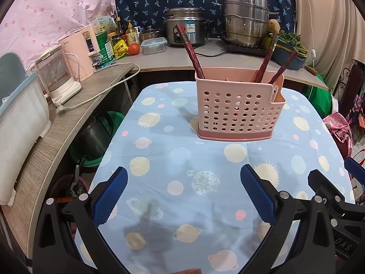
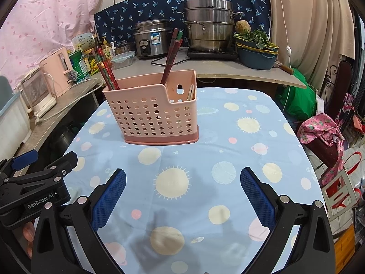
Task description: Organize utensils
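Observation:
A pink perforated utensil holder (image 1: pixel 237 111) stands upright on the table with the blue planet-print cloth (image 1: pixel 159 159); it also shows in the right wrist view (image 2: pixel 152 116). Dark red chopsticks (image 1: pixel 189 50) lean out of it at its left end and right end (image 1: pixel 264 59); they also show in the right wrist view (image 2: pixel 107 72). A pale utensil (image 2: pixel 191 92) sits in its lower side pocket. My left gripper (image 1: pixel 183 191) is open and empty, short of the holder. My right gripper (image 2: pixel 182 191) is open and empty beside it.
A counter behind the table carries a rice cooker (image 1: pixel 184 26), a stacked steel steamer (image 1: pixel 245 21), a clear food box (image 1: pixel 153 46), bottles and a blue basin of greens (image 2: pixel 256 52). A kettle (image 1: pixel 56 75) with a loose cord sits on the left shelf. Bags and a red stool (image 2: pixel 337 189) crowd the right.

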Available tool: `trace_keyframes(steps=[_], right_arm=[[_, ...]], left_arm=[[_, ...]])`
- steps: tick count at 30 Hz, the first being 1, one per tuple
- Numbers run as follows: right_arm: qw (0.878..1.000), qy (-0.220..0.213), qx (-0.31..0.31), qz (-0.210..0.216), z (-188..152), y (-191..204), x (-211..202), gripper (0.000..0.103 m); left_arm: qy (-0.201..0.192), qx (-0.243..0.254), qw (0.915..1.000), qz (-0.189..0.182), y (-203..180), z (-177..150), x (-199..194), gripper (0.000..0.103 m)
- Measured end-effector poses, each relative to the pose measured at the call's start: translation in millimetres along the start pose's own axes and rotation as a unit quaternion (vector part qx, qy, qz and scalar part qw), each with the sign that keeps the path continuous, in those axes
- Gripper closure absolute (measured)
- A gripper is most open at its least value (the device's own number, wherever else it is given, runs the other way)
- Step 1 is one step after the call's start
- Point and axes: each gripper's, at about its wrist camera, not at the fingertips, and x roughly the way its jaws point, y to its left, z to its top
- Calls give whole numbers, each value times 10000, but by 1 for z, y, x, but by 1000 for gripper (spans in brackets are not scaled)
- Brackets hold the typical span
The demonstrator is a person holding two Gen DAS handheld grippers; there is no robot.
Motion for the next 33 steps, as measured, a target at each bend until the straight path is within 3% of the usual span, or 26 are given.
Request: trace_keyframes(steps=[33], right_arm=[[10000, 15, 44, -83, 3, -7, 4, 6]], left_arm=[[-23, -97, 9999, 59, 9, 3, 2, 8]])
